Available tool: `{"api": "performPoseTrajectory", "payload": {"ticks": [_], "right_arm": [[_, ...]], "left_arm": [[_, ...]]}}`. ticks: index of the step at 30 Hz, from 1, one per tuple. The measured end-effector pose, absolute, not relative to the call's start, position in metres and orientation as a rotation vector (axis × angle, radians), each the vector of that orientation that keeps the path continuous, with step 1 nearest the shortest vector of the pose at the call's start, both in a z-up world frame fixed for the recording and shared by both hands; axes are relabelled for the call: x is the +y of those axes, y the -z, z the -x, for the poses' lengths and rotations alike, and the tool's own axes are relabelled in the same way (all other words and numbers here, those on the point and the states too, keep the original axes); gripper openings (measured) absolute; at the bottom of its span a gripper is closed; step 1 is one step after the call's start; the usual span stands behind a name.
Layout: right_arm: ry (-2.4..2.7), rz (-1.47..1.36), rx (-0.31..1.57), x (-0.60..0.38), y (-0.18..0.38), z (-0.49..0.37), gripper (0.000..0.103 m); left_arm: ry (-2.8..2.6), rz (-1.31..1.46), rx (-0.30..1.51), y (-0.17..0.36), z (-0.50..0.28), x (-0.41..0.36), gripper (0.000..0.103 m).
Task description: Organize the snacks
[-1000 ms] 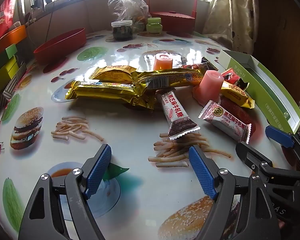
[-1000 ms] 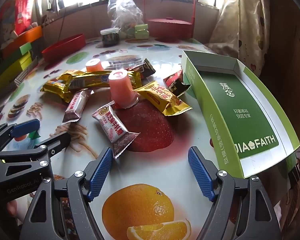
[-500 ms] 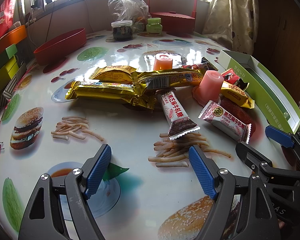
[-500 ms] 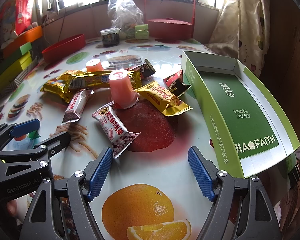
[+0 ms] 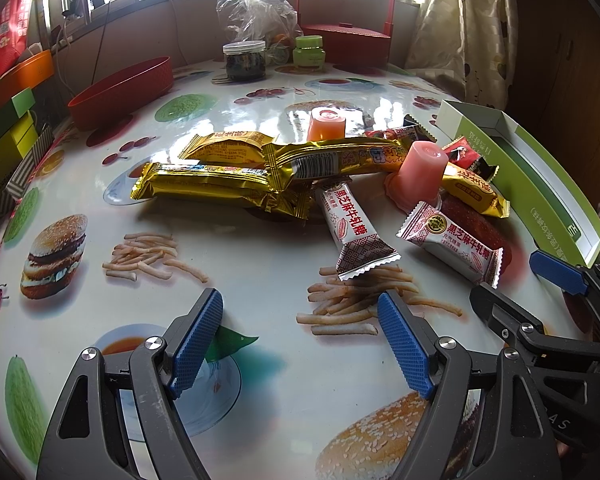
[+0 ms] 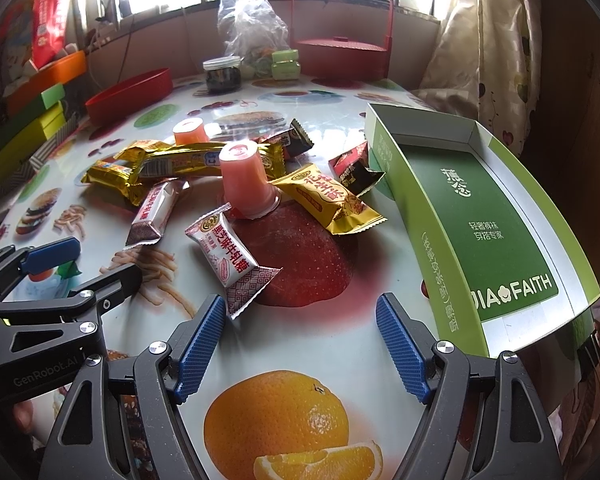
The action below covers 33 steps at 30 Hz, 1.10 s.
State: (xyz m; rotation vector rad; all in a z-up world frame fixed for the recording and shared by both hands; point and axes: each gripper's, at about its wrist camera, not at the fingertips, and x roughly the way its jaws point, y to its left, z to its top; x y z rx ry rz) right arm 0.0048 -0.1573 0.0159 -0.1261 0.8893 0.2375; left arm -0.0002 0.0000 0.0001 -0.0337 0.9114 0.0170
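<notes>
Snacks lie in a loose pile on the printed tablecloth. There are gold wrapped bars [image 5: 236, 178], two white and maroon nougat packs [image 5: 350, 226] [image 6: 226, 254], a pink jelly cup [image 6: 246, 178] upside down, an orange jelly cup [image 5: 326, 124], a yellow peanut candy pack [image 6: 326, 198] and a dark red pack [image 6: 354, 166]. An open green box [image 6: 484, 216] lies to the right of the pile. My left gripper [image 5: 300, 336] is open and empty, short of the pile. My right gripper [image 6: 300, 338] is open and empty, just short of the nearest nougat pack.
A red bowl [image 5: 122, 92], a dark jar [image 5: 244, 60], a green jar [image 5: 309, 53], a plastic bag [image 5: 256, 8] and a red carrier box [image 5: 346, 38] stand at the back. Coloured boxes [image 5: 4, 136] are stacked at the left edge. A curtain [image 6: 480, 40] hangs at the right.
</notes>
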Motion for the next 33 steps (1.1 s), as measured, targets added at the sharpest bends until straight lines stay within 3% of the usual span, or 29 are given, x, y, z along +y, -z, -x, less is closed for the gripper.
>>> {"api": "performPoseTrajectory", "payload": {"ticks": [33], "right_arm": [[-0.393,0.17,0.853,-0.13,-0.015,-0.028,0.077]], "left_arm": [[0.132,0.196,0.919,-0.022,-0.036,0.017,0.08]]}}
